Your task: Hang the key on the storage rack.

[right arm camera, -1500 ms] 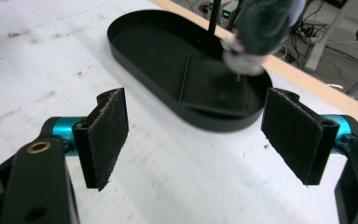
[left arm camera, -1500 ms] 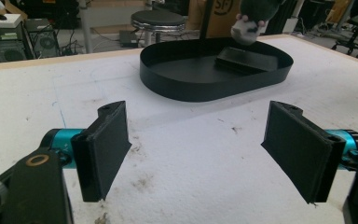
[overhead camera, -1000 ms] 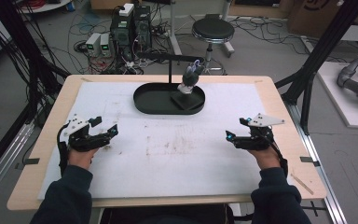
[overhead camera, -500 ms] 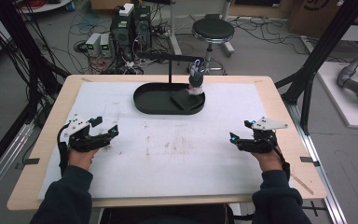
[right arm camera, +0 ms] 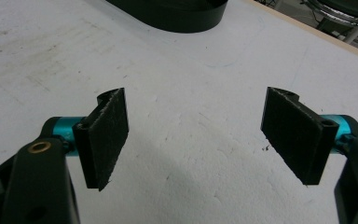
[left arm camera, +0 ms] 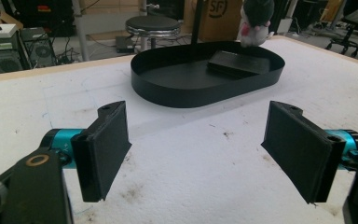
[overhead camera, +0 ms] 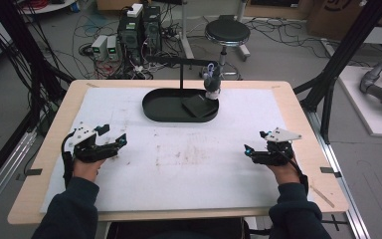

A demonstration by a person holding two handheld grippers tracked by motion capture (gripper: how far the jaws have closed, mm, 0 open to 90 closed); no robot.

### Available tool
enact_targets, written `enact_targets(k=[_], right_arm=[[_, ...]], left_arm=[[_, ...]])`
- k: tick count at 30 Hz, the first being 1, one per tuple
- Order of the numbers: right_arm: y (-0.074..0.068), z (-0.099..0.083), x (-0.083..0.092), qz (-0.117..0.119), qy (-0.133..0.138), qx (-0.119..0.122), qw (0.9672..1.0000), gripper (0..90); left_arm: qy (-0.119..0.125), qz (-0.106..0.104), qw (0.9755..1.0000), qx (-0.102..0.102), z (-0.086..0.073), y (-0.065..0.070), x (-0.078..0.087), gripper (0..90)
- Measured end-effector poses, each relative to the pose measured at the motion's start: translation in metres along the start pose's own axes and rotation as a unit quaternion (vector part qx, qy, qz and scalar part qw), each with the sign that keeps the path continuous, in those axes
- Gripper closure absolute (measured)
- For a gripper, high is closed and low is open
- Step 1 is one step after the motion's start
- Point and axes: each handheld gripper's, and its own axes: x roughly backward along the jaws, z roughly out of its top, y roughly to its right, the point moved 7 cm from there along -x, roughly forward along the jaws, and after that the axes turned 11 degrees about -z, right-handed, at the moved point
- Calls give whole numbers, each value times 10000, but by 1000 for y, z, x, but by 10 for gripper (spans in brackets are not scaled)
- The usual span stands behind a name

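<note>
The plush toy [overhead camera: 212, 82] hangs over the tray's [overhead camera: 154, 109] right end, far ahead of our wide-open, empty right gripper [overhead camera: 255, 149]; left gripper [overhead camera: 110, 140] likewise.

"SF" logo on cardboard box [left arm camera: 221, 18] behind table; nothing else legible.

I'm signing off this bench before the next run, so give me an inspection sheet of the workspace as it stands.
Surface: white mat on a wooden table, scuffed and stained near the middle.
Job's things: black oval tray holding a flat black block; a small plush toy hangs from the stand's arm over the tray.
Clutter: nothing seen on the mat.
Grippers: left tongs and right tongs open, empty, apart from the tray.
Cables: tangled on the floor behind.
Surroundings: stool, computer boxes.
</note>
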Motion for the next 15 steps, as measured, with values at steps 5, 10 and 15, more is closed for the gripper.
enact_targets(k=[5, 10, 15], right_arm=[[2, -1, 0, -4, 24, -43, 10000, 236], [4, -1, 0, -20, 36, -91, 10000, 236], [5, 0, 1, -29, 78, -132, 9999, 235]], left_arm=[[-3, 8, 10000, 0, 0, -1, 0, 220], [7, 1, 10000, -3, 0, 0, 0, 220], [10, 7, 10000, -6, 0, 0, 0, 220]])
